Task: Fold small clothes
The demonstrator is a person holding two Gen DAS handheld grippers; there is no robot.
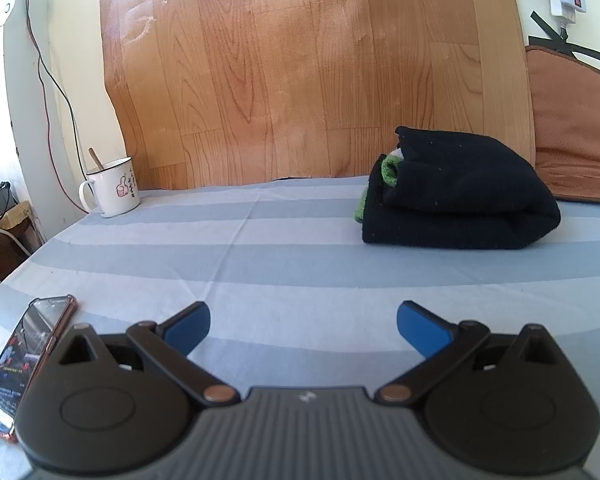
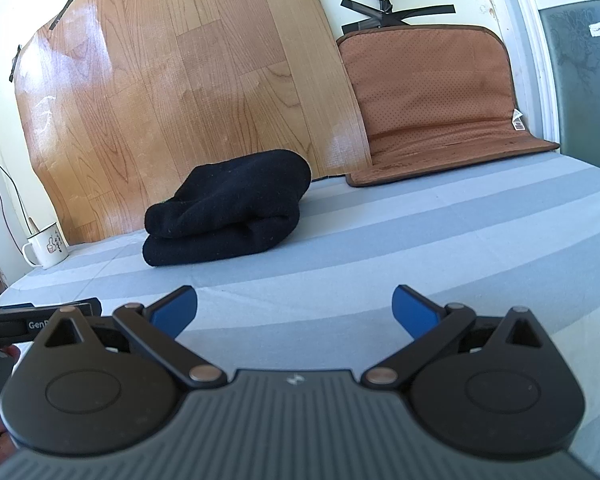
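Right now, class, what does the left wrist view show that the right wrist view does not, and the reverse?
Only the left wrist view shows the phone lying on the striped sheet and the green fabric tucked in the folded black garment. Only the right shows the whole brown mat and a window. Both show the garment, the white mug, the wood-grain board and open grippers.
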